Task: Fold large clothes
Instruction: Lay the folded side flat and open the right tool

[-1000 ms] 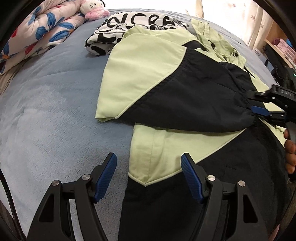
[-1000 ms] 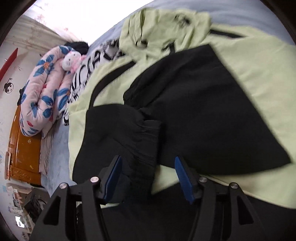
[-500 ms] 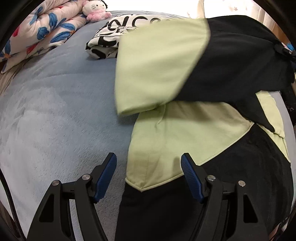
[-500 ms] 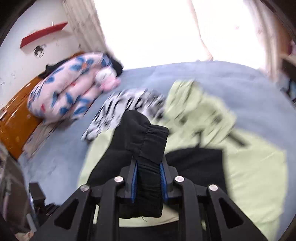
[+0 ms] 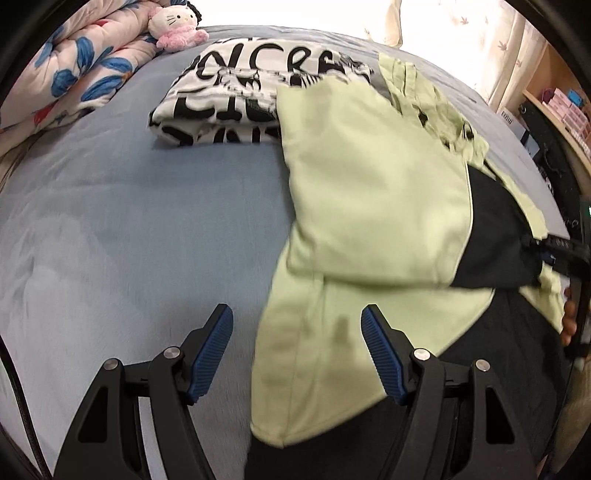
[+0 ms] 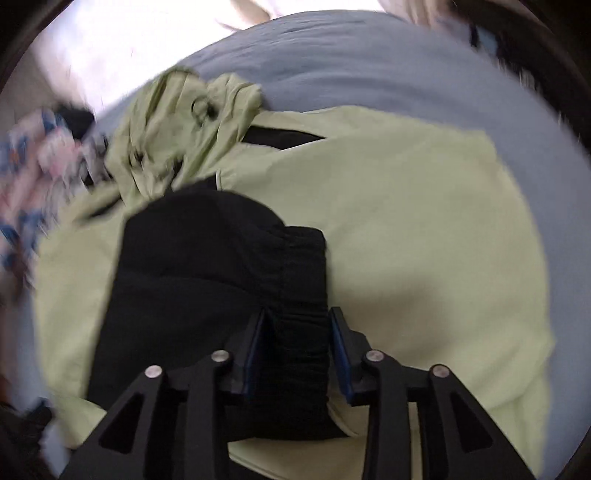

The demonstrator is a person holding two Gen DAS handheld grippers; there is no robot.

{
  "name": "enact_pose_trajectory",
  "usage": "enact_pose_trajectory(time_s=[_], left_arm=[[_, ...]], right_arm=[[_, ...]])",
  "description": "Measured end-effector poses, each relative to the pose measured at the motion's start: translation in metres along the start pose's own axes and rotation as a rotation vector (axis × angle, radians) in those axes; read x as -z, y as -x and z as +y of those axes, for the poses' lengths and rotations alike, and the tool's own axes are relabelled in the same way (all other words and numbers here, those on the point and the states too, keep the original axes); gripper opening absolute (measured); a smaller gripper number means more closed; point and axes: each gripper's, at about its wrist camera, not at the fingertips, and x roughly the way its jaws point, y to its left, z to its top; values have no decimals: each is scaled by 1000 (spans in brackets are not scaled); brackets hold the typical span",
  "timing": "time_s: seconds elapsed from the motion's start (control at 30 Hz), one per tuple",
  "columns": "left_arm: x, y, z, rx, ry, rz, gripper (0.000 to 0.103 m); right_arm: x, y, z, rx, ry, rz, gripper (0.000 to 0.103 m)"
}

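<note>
On the blue-grey bed cover (image 5: pixel 140 221) lies the big pale-green and black jacket (image 6: pixel 424 229), spread flat with its hood (image 6: pixel 177 125) bunched at the far end. My right gripper (image 6: pixel 299 354) has the black elastic sleeve cuff (image 6: pixel 301 295) between its blue pads; those jaws have just been easing apart, and the cuff fills the gap between them, though I cannot tell if either pad is pressing on it. That sleeve (image 5: pixel 373 192) is laid across the jacket's body. My left gripper (image 5: pixel 297 350) hangs with its jaws wide apart, holding nothing, over the jacket's near green edge. Beyond the jacket sit a folded black-and-white printed garment (image 5: pixel 236 92), a flowered quilt (image 5: pixel 74 74) and a small pink plush toy (image 5: pixel 173 26).
</note>
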Motion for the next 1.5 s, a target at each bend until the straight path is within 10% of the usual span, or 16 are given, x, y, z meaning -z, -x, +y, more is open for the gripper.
enact_pose_trajectory(time_s=[0.27,0.33,0.57,0.67,0.7,0.8,1.07,1.3,1.5], left_arm=[[-72,-44,22,70,54,5,70],[-85,-64,24,70,55,27,70],[-106,-104,22,-7,90,49,70],[-110,-110,18,-9,100,24,36],[-112,-110,15,5,93,23,1],[-117,-102,11,-51,60,-7,0],[-121,-46,19,-187,44,-129,4],[-89,-11,-62,48,-49,-186,60],[-65,-58,-134,75,-124,-150,61]], right_arm=[[-13,-20,8,-48,32,4,54],[-12,-19,23,-9,127,-10,27],[-32,-10,24,155,200,-167,26],[-29,-36,24,192,223,-74,36],[-26,-35,24,190,216,-80,38],[-23,-22,18,127,156,-89,47],[-8,30,-3,83,88,-171,47],[16,31,48,33,201,-173,47],[30,3,105,-60,293,-135,47]])
